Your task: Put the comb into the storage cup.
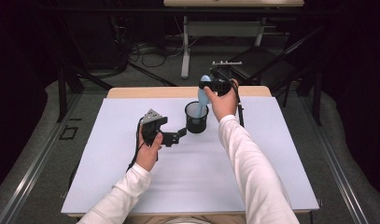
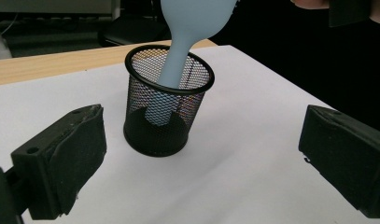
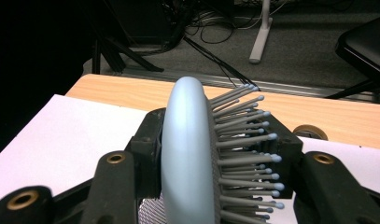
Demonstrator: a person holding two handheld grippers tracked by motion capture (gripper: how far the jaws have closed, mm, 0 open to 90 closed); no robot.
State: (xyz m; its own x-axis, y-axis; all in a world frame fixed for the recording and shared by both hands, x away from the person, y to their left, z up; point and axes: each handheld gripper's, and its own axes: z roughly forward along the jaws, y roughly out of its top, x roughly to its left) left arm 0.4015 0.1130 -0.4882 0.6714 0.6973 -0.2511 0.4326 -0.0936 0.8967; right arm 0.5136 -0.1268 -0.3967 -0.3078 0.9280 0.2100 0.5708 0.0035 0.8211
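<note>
Bristles fan out right in front of your right gripper's camera: your jaws are clenched on the head of the pale blue hairbrush, one pad against its smooth back, the other pushed into the bristle side. From that claw the brush hangs downward, its long axis close to upright with a slight lean, and the handle already sits inside the black mesh pen cup directly below your grip. In the left gripper view the handle end looks to be at or near the cup's floor, though the mesh makes contact hard to confirm.

That vertical line is what your next move depends on. The cup lies straight under your right claw, so any release should probably come with the handle kept inside the rim; the wide head stays above it and will likely tip to rest against the wire edge.

Your left gripper stands released, jaws spread wide, with the cup ahead of them and nothing between the pads. It is just beside the cup on the white mat, near enough to steady it if the brush leans.
</note>
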